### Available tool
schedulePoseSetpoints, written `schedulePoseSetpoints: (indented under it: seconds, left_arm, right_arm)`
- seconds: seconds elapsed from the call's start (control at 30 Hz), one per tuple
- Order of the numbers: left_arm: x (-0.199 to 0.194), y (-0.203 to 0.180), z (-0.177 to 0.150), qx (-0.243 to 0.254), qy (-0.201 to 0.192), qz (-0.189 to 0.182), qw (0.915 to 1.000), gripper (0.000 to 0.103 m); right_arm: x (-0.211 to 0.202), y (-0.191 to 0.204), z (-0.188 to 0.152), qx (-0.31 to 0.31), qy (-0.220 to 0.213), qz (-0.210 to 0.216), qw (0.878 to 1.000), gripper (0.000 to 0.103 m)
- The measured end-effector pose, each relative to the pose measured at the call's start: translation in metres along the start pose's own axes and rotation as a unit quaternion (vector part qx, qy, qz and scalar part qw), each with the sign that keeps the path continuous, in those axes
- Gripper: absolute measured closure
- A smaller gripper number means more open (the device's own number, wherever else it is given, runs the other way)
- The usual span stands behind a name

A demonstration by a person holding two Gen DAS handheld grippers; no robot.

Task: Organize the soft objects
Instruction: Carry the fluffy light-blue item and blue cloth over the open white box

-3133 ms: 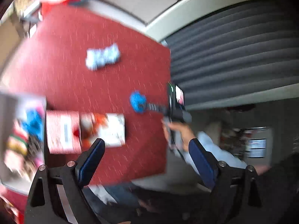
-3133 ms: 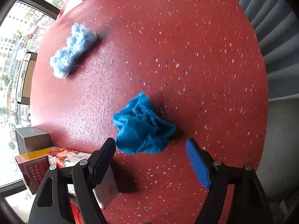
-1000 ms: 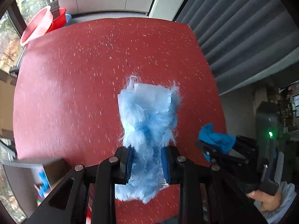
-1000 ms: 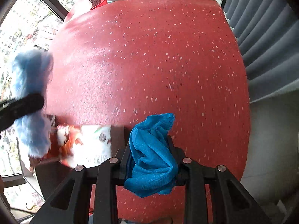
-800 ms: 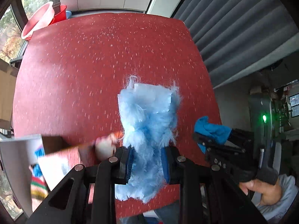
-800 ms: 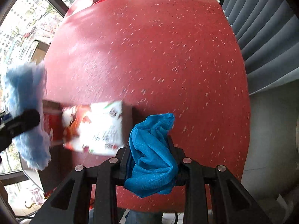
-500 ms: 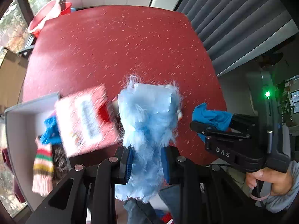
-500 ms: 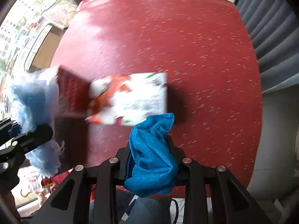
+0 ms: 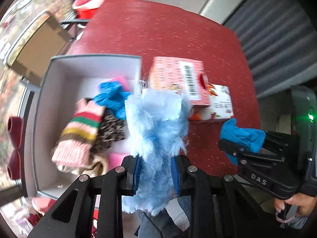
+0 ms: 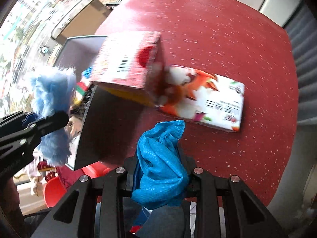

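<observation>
My left gripper (image 9: 156,173) is shut on a fluffy light-blue cloth (image 9: 156,130), held in the air at the right edge of an open grey box (image 9: 45,79). The box holds a striped knit sock (image 9: 79,134), a blue cloth (image 9: 113,97) and other soft pieces. My right gripper (image 10: 161,175) is shut on a crumpled bright-blue cloth (image 10: 160,162), above the red table (image 10: 218,39) near its front edge. In the left wrist view the right gripper (image 9: 235,138) sits at the right with its blue cloth (image 9: 239,132). In the right wrist view the left gripper (image 10: 39,123) and the fluffy cloth (image 10: 53,97) show at the left.
Two cardboard cartons lie on the table beside the grey box: a red one (image 9: 178,75) and a white one with orange print (image 10: 204,101). Red and pink basins (image 9: 93,2) stand beyond the table's far edge. A grey curtain (image 9: 277,29) hangs at the right. A hand (image 9: 295,208) holds the right gripper.
Both grippers moved level toward the grey box with their cloths held fast. The box and cartons came into view under them, and the fluffy cloth now hangs at the box's edge.
</observation>
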State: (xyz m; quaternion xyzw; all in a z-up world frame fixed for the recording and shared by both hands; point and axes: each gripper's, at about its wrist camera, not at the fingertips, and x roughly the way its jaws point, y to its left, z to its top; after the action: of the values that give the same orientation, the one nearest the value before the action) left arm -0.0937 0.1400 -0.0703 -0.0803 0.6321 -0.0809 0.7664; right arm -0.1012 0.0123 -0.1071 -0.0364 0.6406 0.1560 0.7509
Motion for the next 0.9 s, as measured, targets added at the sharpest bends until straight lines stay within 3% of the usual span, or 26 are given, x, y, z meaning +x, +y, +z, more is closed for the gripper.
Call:
schedulePoseSetpoints:
  seconds: [0.27,0.43,0.9]
  left_arm:
    - [-0.004,0.058,-0.027,-0.071,-0.014,0.04,0.9966,0.075]
    - [-0.005,0.083,-0.037,-0.103,-0.018,0.043,0.9935,0.074]
    - [-0.012,0.108,-0.055,-0.154,-0.022,0.055,0.9863,0.074]
  right_arm:
    - [-0.007,0.05,0.009,-0.064,-0.008,-0.006,0.998,0.072]
    - [-0.007,0.076,0.016,-0.101,-0.007,-0.008,0.995,0.072]
    - [-0.001,0.145,0.038,-0.182,-0.009,0.002,0.983,0.072]
